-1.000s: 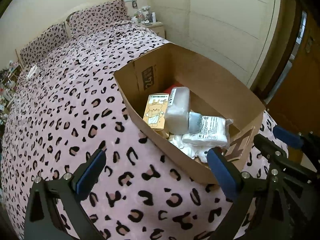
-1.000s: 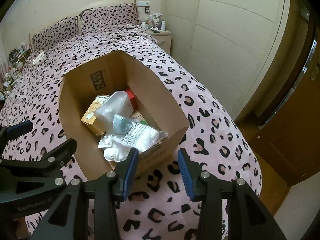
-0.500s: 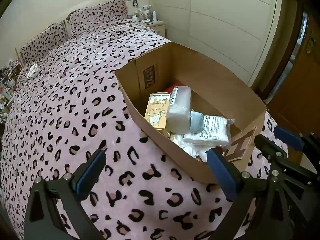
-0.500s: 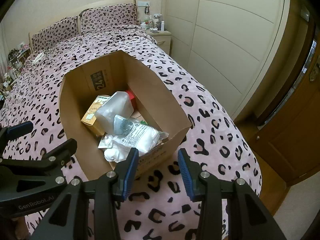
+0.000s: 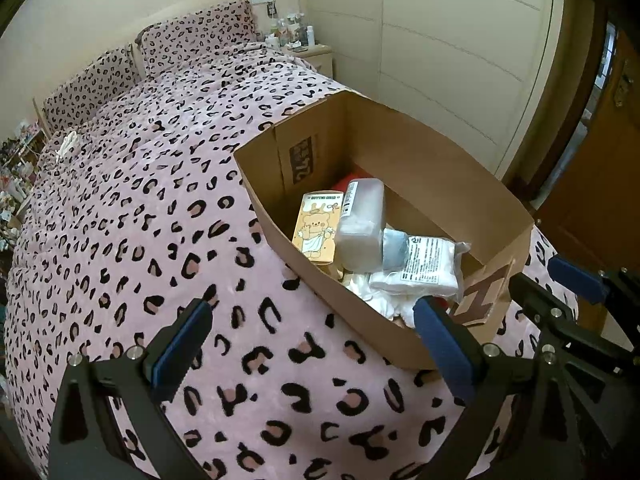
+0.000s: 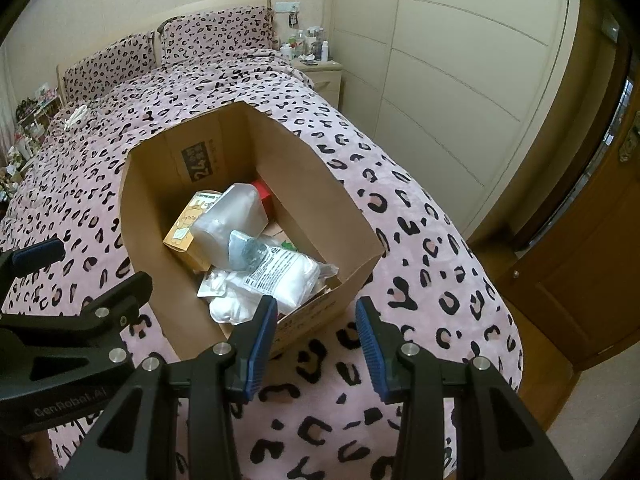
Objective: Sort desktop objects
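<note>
An open cardboard box sits on the leopard-print bed. In it lie an orange bear-print carton, a translucent plastic container, a white labelled packet, a grey-blue item and something red. My left gripper hangs open and empty over the bedspread, its right finger by the box's near corner. My right gripper is open, narrower, with nothing between its fingers, just short of the box's near wall.
The pink leopard bedspread fills most of both views, with pillows at the headboard. A nightstand with bottles stands at the far corner. Wardrobe panels and a wooden door are to the right. Cluttered shelves are on the left.
</note>
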